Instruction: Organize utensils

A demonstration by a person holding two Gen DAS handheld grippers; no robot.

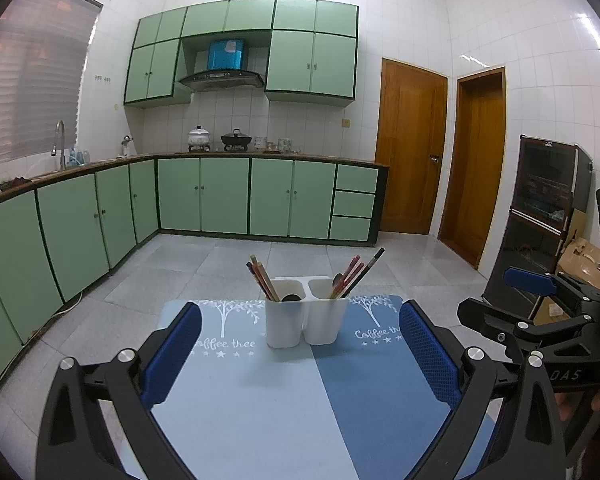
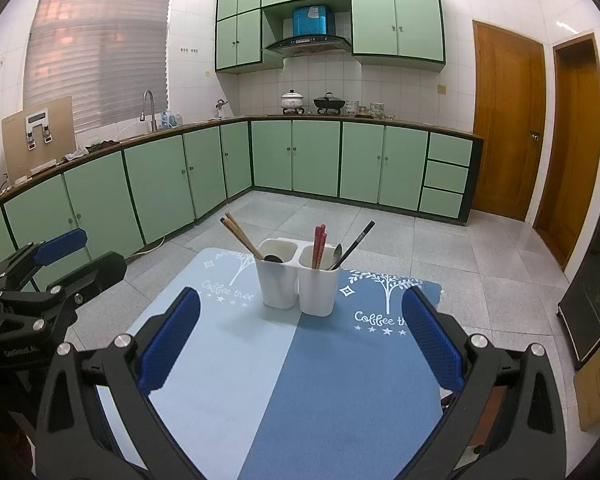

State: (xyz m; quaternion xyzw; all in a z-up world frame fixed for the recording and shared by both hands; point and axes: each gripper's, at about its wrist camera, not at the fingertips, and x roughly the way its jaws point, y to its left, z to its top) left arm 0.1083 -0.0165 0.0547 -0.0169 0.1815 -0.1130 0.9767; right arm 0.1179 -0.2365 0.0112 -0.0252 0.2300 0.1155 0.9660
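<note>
Blue pads of the left hand-held gripper (image 1: 300, 356) sat nearest the lens, spread wide with nothing between them; the right hand-held gripper (image 2: 300, 344) was likewise spread and empty. Both hung over the near half of the two-tone blue mat (image 2: 292, 380) covering the bench, well apart from the utensils.

White twin-cup holder (image 1: 306, 320) stood upright near the far edge of the mat, about on the seam between its light and dark halves. Left cup: wooden chopsticks (image 2: 240, 236) leaning left, plus a dark rounded utensil head (image 2: 274, 258), type unclear. Right cup: red chopsticks (image 2: 319, 246), metal spoon (image 2: 337, 254), one black stick (image 2: 358, 240) leaning right. No loose utensils visible on the mat.

Judgement: either the sorting start or its end; types were still mixed in the right cup, so sorting looked unfinished. Next move likely calls for advancing one gripper to the far edge, closing on a single thin handle above the rim, and lifting straight up without tipping the light holder.
</note>
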